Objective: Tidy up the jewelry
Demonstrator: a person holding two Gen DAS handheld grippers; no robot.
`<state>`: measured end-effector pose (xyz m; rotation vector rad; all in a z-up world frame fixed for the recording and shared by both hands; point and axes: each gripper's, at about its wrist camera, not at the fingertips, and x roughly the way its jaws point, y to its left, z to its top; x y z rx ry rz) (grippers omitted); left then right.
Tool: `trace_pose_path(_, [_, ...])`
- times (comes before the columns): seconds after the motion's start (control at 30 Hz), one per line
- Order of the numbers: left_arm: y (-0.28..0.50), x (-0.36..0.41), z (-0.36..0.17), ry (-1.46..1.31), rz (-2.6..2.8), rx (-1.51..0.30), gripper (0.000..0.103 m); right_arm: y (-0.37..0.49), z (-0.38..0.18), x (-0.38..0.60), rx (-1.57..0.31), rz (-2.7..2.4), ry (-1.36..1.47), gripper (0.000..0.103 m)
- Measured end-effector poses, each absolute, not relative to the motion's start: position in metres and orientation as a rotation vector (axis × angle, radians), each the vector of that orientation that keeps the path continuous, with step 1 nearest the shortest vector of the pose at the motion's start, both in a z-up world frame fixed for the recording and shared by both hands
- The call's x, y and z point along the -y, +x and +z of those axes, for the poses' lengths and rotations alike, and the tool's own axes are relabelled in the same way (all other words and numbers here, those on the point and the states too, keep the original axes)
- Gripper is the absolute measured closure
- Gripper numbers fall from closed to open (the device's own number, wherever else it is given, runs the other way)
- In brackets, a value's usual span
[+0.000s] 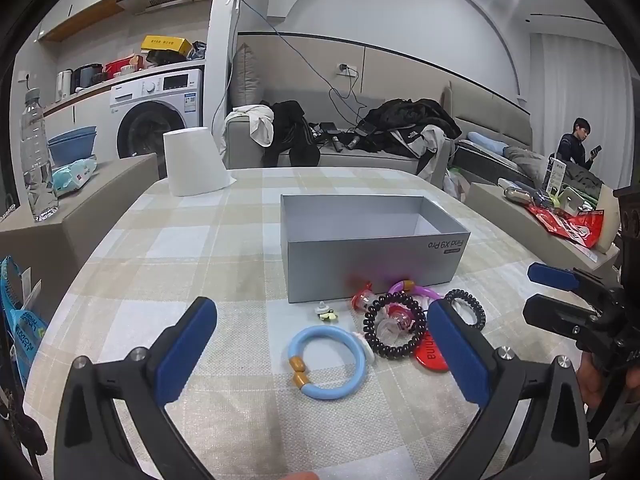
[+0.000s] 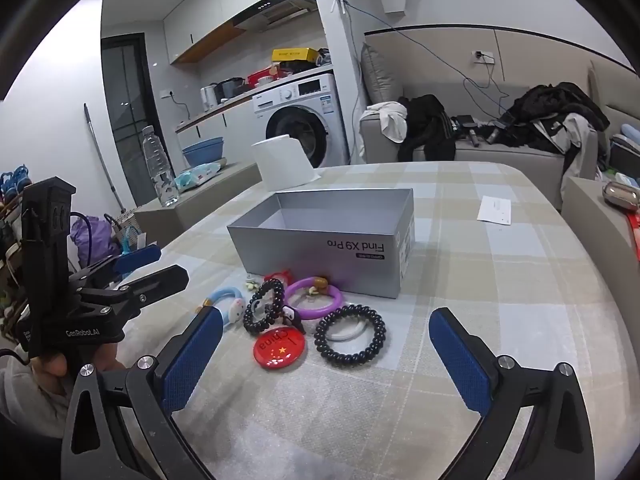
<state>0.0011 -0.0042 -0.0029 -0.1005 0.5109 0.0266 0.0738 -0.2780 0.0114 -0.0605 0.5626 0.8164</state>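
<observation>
An open, empty grey box stands on the checked tablecloth. In front of it lies a jewelry pile: a light blue bracelet, a black beaded bracelet, a purple bracelet, a black coil band, a red China badge and small charms. My left gripper is open above the blue bracelet. My right gripper is open above the badge and coil band.
A white paper roll stands at the table's far edge. A water bottle stands on a side ledge at the left. A paper slip lies on the cloth to the right. A sofa with clothes is behind.
</observation>
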Motion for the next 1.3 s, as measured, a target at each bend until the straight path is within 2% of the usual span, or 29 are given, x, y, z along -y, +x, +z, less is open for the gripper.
trace_pose_path(1.3, [0.0004, 0.0011, -0.0017, -0.114, 0.02, -0.516, 0.001, 0.0755, 0.0099, 0.2784, -0.572, 0.819, -0.065, 0.0])
